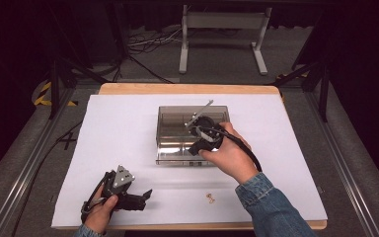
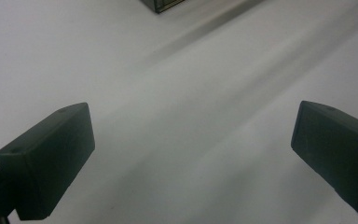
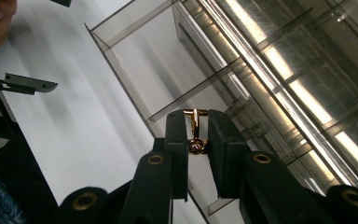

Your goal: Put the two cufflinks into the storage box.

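R: my right gripper point(image 3: 198, 140) clamps a gold ring point(image 3: 195, 129) over the clear box point(image 1: 168, 126), angled down to drop it in a compartment | L: left gripper point(image 2: 191, 154) gapes empty, parked on the sheet point(image 1: 128, 133) | spare ring point(image 1: 210, 198) waits near the edge

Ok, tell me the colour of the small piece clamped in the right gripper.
Gold, with a dark stone set in it. The small piece shows best in the right gripper view, pinched in the right gripper.
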Demonstrator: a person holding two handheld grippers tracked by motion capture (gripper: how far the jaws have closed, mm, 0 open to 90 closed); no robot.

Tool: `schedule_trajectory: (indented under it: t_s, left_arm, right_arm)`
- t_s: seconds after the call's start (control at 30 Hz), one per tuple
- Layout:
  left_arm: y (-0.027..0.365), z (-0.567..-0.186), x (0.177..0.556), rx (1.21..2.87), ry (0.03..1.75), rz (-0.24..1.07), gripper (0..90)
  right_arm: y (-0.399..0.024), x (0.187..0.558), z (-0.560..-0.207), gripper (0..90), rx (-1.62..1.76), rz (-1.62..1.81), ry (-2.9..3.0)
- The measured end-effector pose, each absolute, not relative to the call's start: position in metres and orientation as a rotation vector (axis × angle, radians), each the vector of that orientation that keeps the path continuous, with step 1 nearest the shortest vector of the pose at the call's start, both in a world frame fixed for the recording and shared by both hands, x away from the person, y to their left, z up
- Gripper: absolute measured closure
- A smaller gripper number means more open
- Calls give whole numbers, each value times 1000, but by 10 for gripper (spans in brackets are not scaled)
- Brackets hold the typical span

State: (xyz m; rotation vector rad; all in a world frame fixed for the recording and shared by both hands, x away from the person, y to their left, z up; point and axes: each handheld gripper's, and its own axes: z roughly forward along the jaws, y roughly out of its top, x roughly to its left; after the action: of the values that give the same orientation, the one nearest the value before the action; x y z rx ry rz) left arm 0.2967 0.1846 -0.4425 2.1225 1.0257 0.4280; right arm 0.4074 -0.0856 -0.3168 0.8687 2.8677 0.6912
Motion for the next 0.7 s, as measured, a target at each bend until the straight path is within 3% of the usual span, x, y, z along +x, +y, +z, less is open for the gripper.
schedule_trajectory:
  t_s: [0.7]
  left_arm:
    - [184,-443,296,2119,1022,428,1]
  right_arm:
    - [-79,412,-335,780,889,647,2899]
